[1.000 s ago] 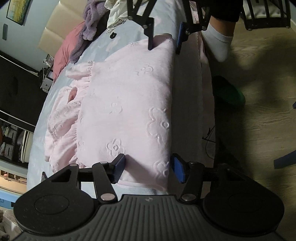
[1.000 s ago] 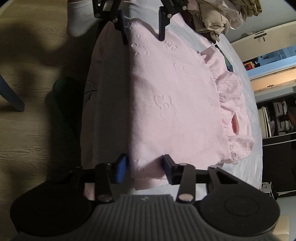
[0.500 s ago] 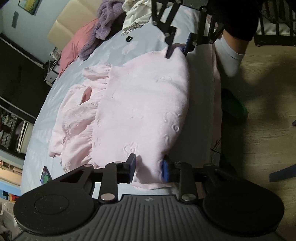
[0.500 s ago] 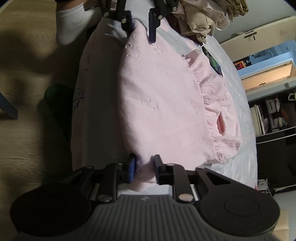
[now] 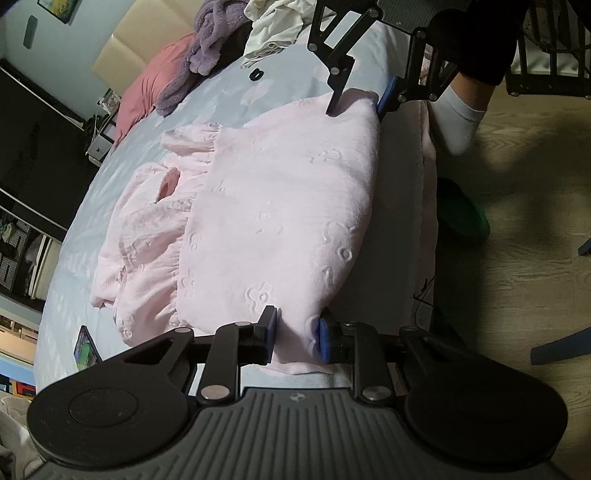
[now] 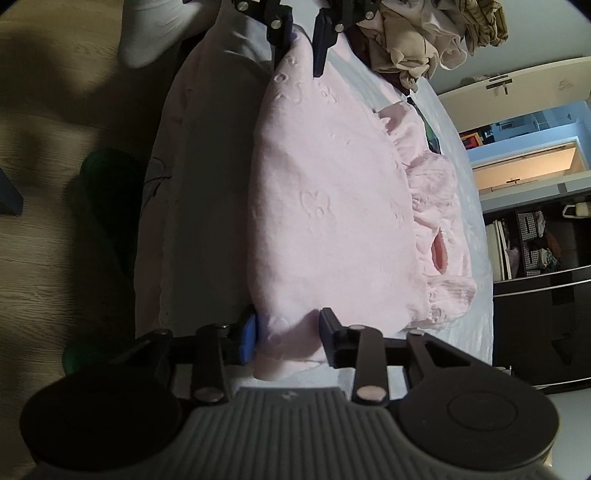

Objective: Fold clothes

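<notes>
A pink garment with embossed flowers and a ruffled top lies folded along the bed's edge, its fold running between my two grippers. At the near end my left gripper is shut on that folded edge, cloth pinched between the blue pads. My right gripper stands open at the other end of the garment, jaws wide apart with a bunched corner of cloth lying between them. Each gripper also shows at the top of the other's view: the right gripper and the left gripper.
The pale blue bed sheet carries a phone near the garment, purple and white clothes at the far end, and a beige pile. A person's white-socked foot and a green object are on the wooden floor beside the bed.
Both grippers closed on the fold edge and raised it. Since half a second ago the left has tightened, while the right's jaws have spread apart again.
</notes>
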